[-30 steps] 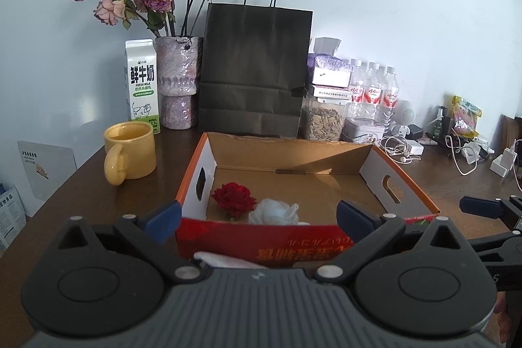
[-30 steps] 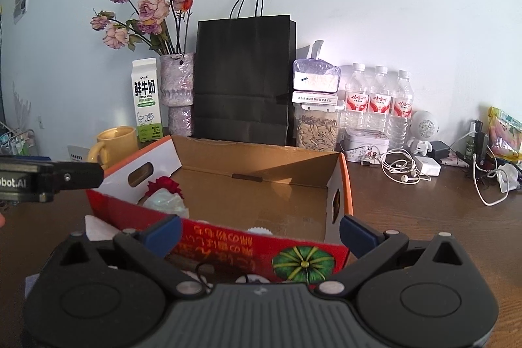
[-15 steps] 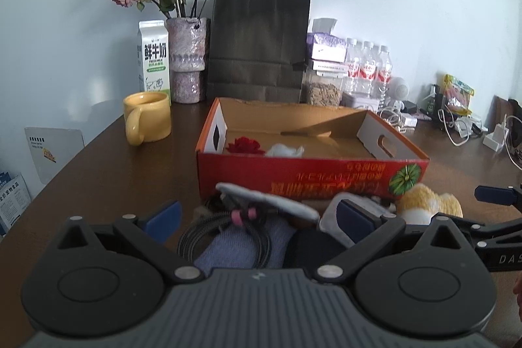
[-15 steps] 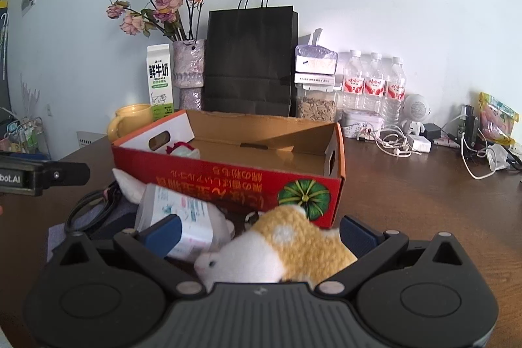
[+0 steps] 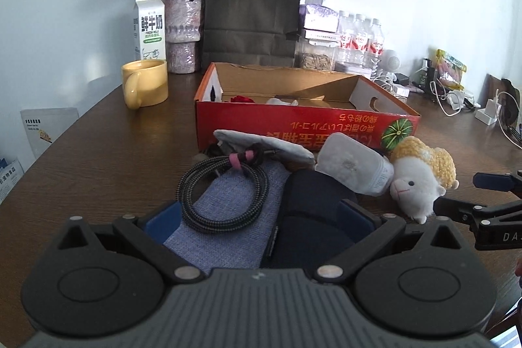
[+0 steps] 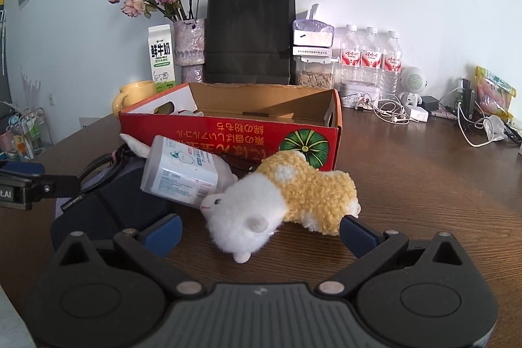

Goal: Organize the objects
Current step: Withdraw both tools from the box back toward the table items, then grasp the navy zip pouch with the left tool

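**Right wrist view: grippers close in on clutter before the box**

Right wrist camera shows the right gripper [image 6: 261, 229] spread wide around a plush sheep [image 6: 280, 201] lying on the table [image 6: 424, 185] beside the red cardboard box [image 6: 228, 132]. Soft and light, it looks best pinched across the woolly body. The left gripper [image 5: 259, 222], also wide, hangs over a coiled cable [image 5: 225, 194]. A second ago, both grippers sat higher, facing the box.

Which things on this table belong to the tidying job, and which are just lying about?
Belonging to the job:
- red cardboard box
- plush sheep
- white bottle
- coiled cable
- blue cloth
- dark pouch
- open left tongs, right tongs

Lying about:
- yellow mug
- milk carton
- flower vase
- black paper bag
- water bottles
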A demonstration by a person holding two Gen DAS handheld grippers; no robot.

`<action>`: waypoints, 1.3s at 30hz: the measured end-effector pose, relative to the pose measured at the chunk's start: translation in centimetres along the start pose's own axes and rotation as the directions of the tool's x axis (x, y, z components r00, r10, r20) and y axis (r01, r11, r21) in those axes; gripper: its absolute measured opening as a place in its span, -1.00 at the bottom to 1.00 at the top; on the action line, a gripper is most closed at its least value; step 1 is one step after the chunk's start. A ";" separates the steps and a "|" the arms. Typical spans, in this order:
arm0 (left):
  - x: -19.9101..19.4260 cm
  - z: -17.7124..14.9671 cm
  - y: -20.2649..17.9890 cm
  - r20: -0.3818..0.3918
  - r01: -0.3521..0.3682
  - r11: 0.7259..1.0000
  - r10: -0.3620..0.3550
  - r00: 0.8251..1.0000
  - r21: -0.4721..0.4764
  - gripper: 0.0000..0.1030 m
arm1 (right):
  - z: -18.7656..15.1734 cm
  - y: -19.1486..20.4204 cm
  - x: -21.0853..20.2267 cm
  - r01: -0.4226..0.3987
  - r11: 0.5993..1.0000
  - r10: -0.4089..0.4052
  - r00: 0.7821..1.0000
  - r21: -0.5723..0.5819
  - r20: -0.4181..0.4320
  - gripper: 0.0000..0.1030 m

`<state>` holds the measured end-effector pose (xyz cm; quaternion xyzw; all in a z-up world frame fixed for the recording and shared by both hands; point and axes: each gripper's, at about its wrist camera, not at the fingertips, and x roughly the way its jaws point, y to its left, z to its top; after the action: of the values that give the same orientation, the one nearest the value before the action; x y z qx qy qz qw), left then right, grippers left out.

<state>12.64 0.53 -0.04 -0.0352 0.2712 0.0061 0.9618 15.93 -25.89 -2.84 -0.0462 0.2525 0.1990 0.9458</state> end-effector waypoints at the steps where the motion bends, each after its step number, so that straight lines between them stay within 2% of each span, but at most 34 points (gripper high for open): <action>1: 0.2 0.0 -0.2 -0.006 0.004 1.000 -0.004 1.000 0.005 1.00 | 0.0 0.0 0.0 -0.001 1.000 0.001 1.000 0.000 0.000 1.00; 12: 3.0 -0.7 -2.8 -0.056 0.036 0.997 -0.032 0.998 0.074 0.99 | -0.4 -0.5 0.5 -0.007 1.000 0.007 1.000 0.012 -0.010 1.00; 14: 3.4 -0.7 -3.2 -0.060 0.040 0.995 -0.035 0.998 0.090 0.94 | -0.5 -0.6 0.6 -0.009 1.000 0.010 1.000 0.012 -0.010 1.00; 17: 3.7 -0.9 -4.0 -0.067 0.054 0.991 -0.046 0.997 0.125 0.76 | -0.5 -0.7 0.8 -0.015 1.000 0.015 1.000 0.016 -0.012 1.00; 22: 5.1 -1.6 -4.8 -0.123 0.064 0.981 -0.042 0.992 0.182 0.61 | -0.7 -0.8 1.2 -0.030 0.999 0.030 0.999 0.021 -0.018 1.00; 24: 5.1 -1.8 -4.6 -0.114 0.069 0.982 -0.050 0.992 0.173 0.59 | -0.8 -0.8 1.4 -0.035 0.999 0.036 0.999 0.024 -0.020 1.00; 25: 5.2 -1.8 -4.6 -0.114 0.069 0.983 -0.050 0.992 0.169 0.49 | -0.9 -0.8 1.4 -0.036 0.999 0.037 0.999 0.025 -0.022 1.00; 31: 4.9 -1.8 -4.5 -0.103 0.073 0.984 -0.057 0.993 0.163 0.29 | -1.1 -0.9 1.8 -0.040 0.999 0.041 0.999 0.034 -0.029 1.00; 39: 3.9 -1.7 -4.1 -0.086 0.085 0.987 -0.073 0.994 0.139 0.26 | -1.3 -0.9 1.8 -0.036 0.999 0.037 0.999 0.034 -0.034 1.00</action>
<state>15.24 -3.73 -3.30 0.0227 0.3080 -0.0529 0.9496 17.08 -26.34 -4.87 -0.0294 0.2728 0.2111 0.9382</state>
